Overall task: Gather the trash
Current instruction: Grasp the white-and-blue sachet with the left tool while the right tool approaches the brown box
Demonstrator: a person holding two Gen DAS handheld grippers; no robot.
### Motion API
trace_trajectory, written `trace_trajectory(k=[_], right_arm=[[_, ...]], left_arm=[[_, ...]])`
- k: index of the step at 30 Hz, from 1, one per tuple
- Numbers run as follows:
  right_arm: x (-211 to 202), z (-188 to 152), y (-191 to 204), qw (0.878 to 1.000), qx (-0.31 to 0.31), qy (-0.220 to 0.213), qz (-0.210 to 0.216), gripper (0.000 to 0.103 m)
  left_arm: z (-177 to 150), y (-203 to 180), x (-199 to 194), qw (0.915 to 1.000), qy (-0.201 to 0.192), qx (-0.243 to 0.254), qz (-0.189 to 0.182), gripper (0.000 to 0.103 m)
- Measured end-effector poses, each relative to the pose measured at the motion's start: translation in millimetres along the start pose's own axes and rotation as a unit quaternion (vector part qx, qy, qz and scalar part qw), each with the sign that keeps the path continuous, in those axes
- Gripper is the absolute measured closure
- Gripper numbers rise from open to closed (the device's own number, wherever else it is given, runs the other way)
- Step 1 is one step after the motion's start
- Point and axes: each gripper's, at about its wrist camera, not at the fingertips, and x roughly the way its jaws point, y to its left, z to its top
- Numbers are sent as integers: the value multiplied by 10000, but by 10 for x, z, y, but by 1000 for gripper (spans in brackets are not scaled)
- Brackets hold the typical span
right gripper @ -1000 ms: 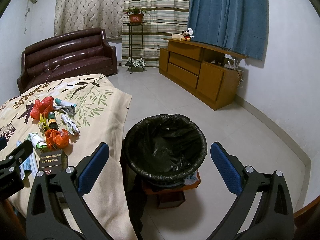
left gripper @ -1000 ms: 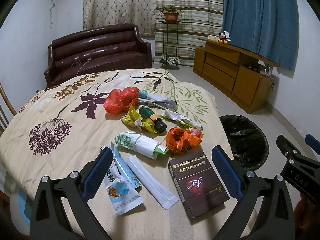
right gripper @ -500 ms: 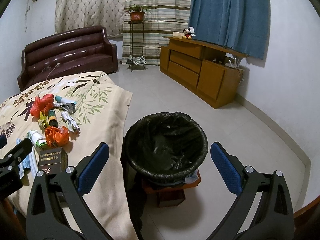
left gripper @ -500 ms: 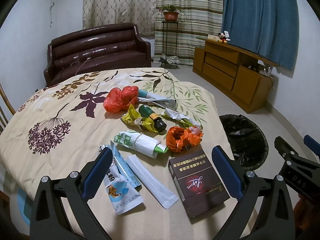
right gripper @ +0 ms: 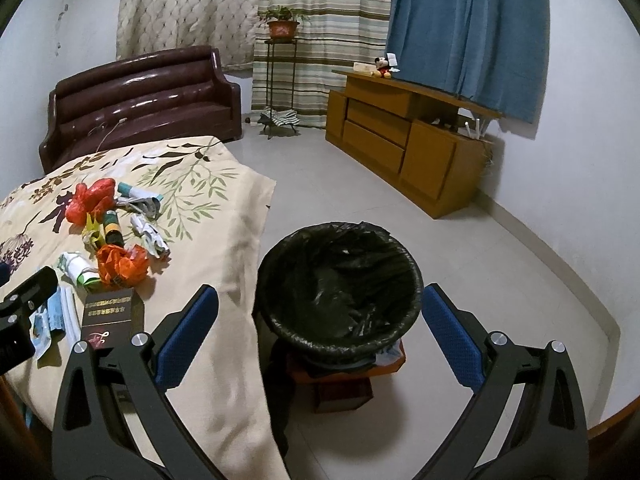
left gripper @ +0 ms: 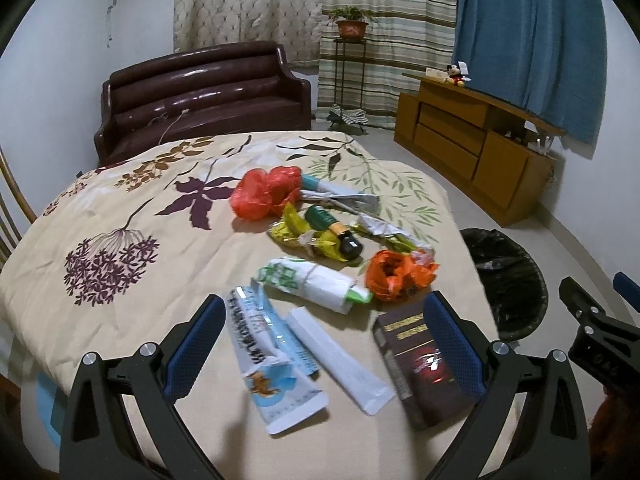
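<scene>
Trash lies on a floral tablecloth (left gripper: 120, 208): a red bag (left gripper: 266, 196), a green bottle (left gripper: 334, 228) on a yellow wrapper, an orange bag (left gripper: 396, 274), a white-green roll (left gripper: 316, 284), a blue-white pouch (left gripper: 272, 360), a white sachet (left gripper: 340, 364) and a dark box (left gripper: 420, 364). My left gripper (left gripper: 324, 340) is open and empty above the pouch, sachet and box. My right gripper (right gripper: 320, 324) is open and empty above a black-lined bin (right gripper: 340, 276), which also shows in the left wrist view (left gripper: 508, 276).
The bin stands on the tiled floor right of the table, on a small orange-topped stand (right gripper: 348, 376). A brown sofa (left gripper: 204, 92), a plant stand (left gripper: 352, 52) and a wooden cabinet (left gripper: 472, 140) line the far walls.
My left gripper has moved forward and tilted a little, so the box now sits partly behind the right finger. The right gripper has barely moved.
</scene>
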Motion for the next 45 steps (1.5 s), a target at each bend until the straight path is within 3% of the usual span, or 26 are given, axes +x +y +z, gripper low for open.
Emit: trace_trajectory(k=[18, 27, 35, 45], right_arm=[[-7, -53, 482, 9983, -396, 190, 382, 4], [21, -76, 553, 9981, -413, 231, 395, 4], [69, -107, 554, 9976, -422, 318, 448, 4], [87, -133, 570, 9973, -406, 375, 489, 4]], left_arm=[[-184, 619, 21, 9983, 454, -257, 261, 7], [-222, 526, 58, 9984, 544, -128, 6, 7], [-234, 563, 257, 9965, 800, -167, 197, 7], [-316, 791, 209, 9947, 926, -285, 336, 7]])
